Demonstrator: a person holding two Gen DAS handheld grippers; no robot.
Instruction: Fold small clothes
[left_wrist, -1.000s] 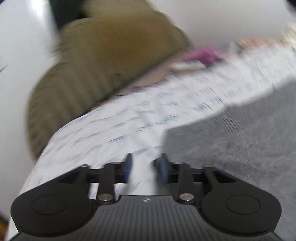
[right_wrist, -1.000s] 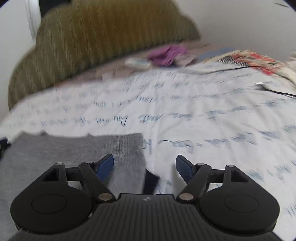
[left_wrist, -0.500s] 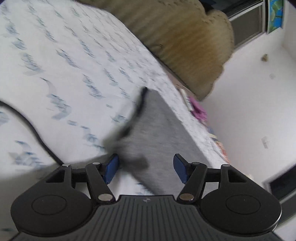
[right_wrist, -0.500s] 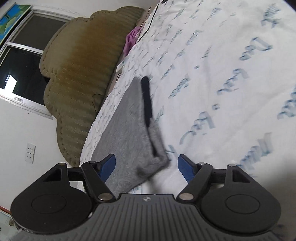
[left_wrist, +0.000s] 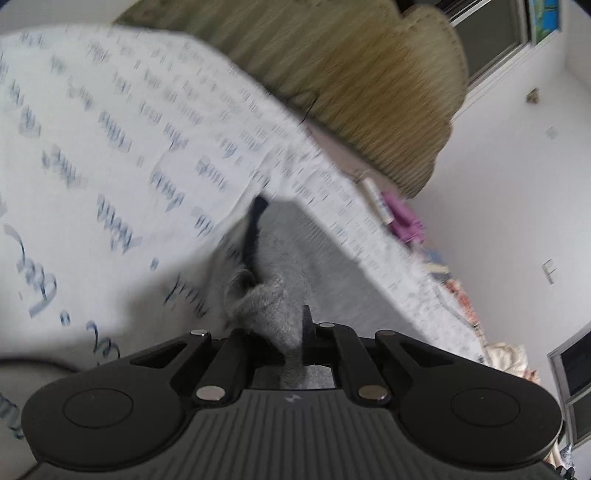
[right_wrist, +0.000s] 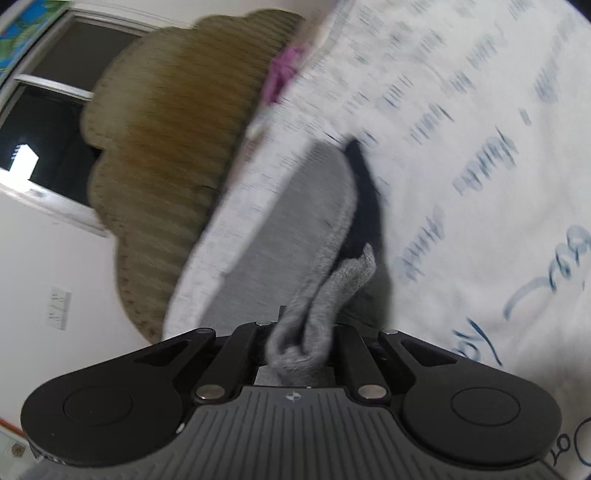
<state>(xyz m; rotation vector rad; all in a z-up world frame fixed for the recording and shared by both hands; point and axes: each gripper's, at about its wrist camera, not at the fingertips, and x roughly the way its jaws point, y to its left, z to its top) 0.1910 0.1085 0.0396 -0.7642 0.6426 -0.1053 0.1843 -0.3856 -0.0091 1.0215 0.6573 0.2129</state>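
A small grey knit garment (left_wrist: 291, 254) with a dark trim lies on a white bed sheet (left_wrist: 110, 147) printed with blue script. My left gripper (left_wrist: 291, 343) is shut on one near corner of it, the cloth bunched between the fingers. In the right wrist view the same grey garment (right_wrist: 295, 206) runs away from the camera, its dark edge (right_wrist: 364, 192) on the right. My right gripper (right_wrist: 301, 343) is shut on the other near corner, with a fold of grey cloth pinched and sticking up.
An olive-brown padded headboard (left_wrist: 362, 74) stands at the bed's far end, also in the right wrist view (right_wrist: 177, 129). A purple cloth (left_wrist: 402, 218) and small items lie near it. White walls and a dark window (right_wrist: 48, 122) surround the bed.
Both grippers were open around the garment's near corners half a second ago; now both have shut on the cloth. The corners are bunched up and lifted a little.
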